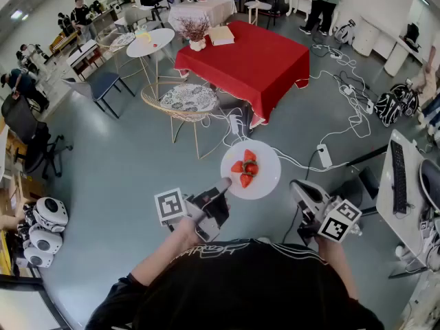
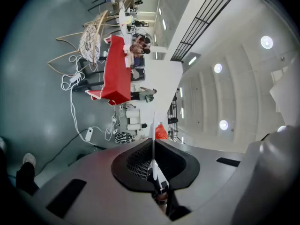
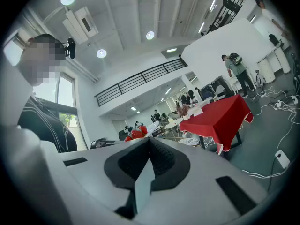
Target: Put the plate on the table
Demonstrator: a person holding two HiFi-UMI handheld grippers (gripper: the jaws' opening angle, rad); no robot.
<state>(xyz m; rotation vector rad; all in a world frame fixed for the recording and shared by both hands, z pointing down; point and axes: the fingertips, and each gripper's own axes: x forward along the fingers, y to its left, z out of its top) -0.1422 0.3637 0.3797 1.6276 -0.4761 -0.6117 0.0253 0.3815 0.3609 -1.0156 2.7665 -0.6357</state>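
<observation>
A white plate (image 1: 264, 183) carrying red strawberries (image 1: 246, 168) hangs level above the grey floor. My left gripper (image 1: 223, 184) is shut on the plate's near left rim. Seen from the left gripper view, the plate (image 2: 153, 130) is a thin white edge pinched between the jaws of the left gripper (image 2: 153, 146), with a strawberry (image 2: 161, 131) behind it. My right gripper (image 1: 300, 186) is shut on nothing, to the right of the plate and apart from it. The red-clothed table (image 1: 254, 60) stands some way ahead. From the right gripper (image 3: 149, 142) I see the strawberries (image 3: 136, 134) and the table (image 3: 220, 118).
On the red table stand a vase of dried flowers (image 1: 196, 31) and a book (image 1: 221, 35). A wicker chair (image 1: 187, 100) sits at its near left corner. Cables (image 1: 344, 95) and a power strip (image 1: 324, 156) lie on the floor. A desk with a keyboard (image 1: 399, 177) stands at right.
</observation>
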